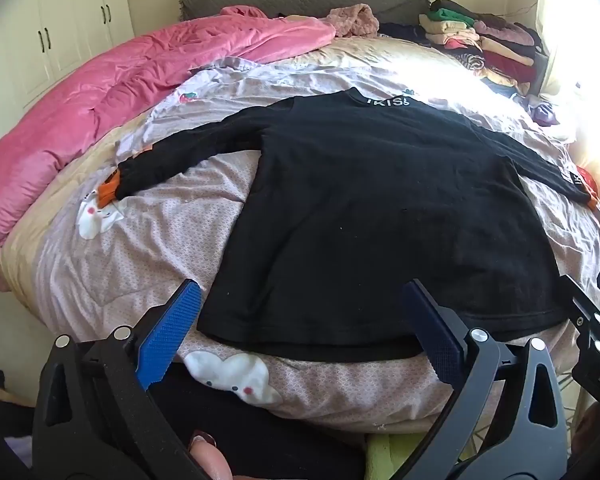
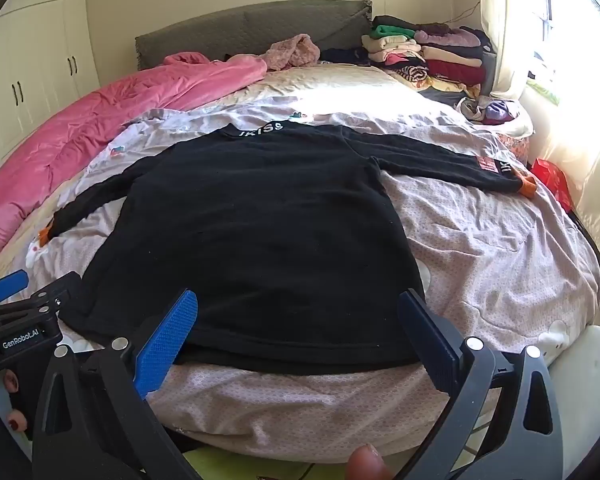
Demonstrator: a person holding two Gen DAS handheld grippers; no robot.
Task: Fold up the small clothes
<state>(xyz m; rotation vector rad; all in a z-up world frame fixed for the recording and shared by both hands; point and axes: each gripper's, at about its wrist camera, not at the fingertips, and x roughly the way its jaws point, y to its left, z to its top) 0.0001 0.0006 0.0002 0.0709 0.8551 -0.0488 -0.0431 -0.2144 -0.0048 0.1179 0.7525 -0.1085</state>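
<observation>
shirt flat on bed | quilt left | clothes pile behind-right

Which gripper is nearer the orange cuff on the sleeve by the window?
Right. The right gripper is over the black top's hem on the window side, nearer that orange cuff. The left gripper is over the hem's opposite end.

Bed cover: pink quilt bunched along left side
Headboard: grey-green, padded
Far corner: stacked folded clothes
Left wall: white wardrobe
</observation>
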